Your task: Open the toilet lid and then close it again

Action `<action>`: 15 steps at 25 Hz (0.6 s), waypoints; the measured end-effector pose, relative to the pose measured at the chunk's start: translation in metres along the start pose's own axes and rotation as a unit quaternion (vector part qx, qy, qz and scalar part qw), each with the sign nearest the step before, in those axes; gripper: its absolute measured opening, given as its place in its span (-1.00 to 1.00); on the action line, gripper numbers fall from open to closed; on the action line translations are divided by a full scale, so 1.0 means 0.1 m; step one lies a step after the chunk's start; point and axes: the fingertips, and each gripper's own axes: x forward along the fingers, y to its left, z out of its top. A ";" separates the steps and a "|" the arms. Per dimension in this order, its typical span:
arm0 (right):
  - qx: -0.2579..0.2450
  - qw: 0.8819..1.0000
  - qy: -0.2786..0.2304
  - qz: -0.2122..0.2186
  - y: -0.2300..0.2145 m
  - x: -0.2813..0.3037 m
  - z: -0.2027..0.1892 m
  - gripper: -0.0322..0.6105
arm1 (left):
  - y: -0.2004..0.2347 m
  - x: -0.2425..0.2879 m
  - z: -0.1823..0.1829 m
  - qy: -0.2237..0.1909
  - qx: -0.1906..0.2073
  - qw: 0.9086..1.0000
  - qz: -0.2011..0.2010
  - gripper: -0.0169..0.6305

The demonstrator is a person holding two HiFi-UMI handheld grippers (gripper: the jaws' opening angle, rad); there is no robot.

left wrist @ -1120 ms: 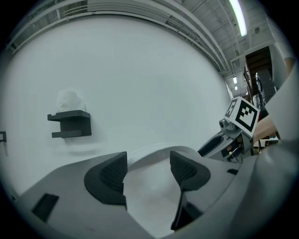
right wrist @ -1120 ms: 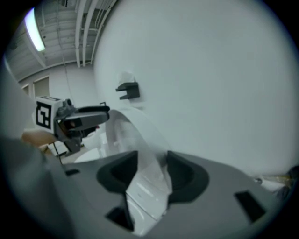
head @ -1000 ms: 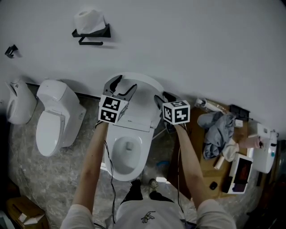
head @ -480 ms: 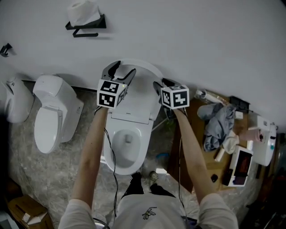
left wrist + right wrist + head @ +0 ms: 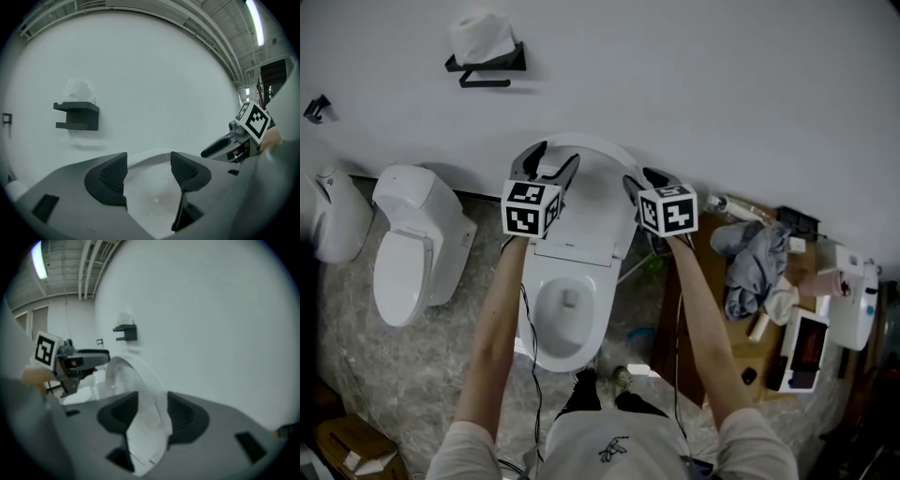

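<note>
The white toilet lid [image 5: 598, 202] stands raised, close to the wall, above the open bowl [image 5: 567, 309]. My right gripper [image 5: 639, 180] is at the lid's right edge. In the right gripper view the lid's rim [image 5: 126, 376] runs between the two dark pads of the right gripper [image 5: 152, 413] and fills the gap, so it is shut on the lid. My left gripper [image 5: 553, 155] sits at the lid's upper left. In the left gripper view its jaws stand apart on the left gripper [image 5: 149, 171], with the lid's face [image 5: 150, 201] behind them and nothing pinched.
A second white toilet [image 5: 412, 244] and another white fixture [image 5: 337, 211] stand to the left. A black holder with a paper roll [image 5: 487, 56] hangs on the wall. To the right lies a brown board with grey cloth [image 5: 755, 262] and small items. A cardboard box [image 5: 347, 448] sits bottom left.
Both grippers have stayed at the top of the raised lid. The right one has lifted slightly with the lid's edge. The head view has shifted a little.
</note>
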 end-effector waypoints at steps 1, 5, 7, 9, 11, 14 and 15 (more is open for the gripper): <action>-0.005 1.000 -0.015 -0.001 0.03 -0.07 0.08 -0.25 | 0.01 -0.07 0.02 -0.004 -0.002 1.000 0.005 0.01; -0.010 0.995 -0.094 -0.012 0.22 -0.49 0.40 -0.29 | -0.03 -0.52 0.16 -0.038 -0.009 0.999 0.031 -0.06; -0.015 0.991 -0.134 -0.020 0.38 -0.75 0.51 -0.36 | -0.09 -0.82 0.26 -0.063 -0.012 0.997 0.045 -0.22; -0.023 0.985 -0.171 -0.030 0.58 -1.03 0.57 -0.45 | -0.16 -1.14 0.35 -0.083 -0.008 0.995 0.060 -0.32; -0.032 0.978 -0.201 -0.040 0.78 -1.32 0.58 -0.55 | -0.24 -1.48 0.42 -0.098 -0.007 0.992 0.077 -0.42; -0.047 0.969 -0.237 -0.055 1.02 -1.70 0.55 -0.70 | -0.30 -1.98 0.52 -0.118 -0.008 0.987 0.107 -0.63; -0.051 0.966 -0.244 -0.059 1.09 -1.81 0.53 -0.74 | -0.31 -2.13 0.56 -0.122 -0.006 0.985 0.119 -0.70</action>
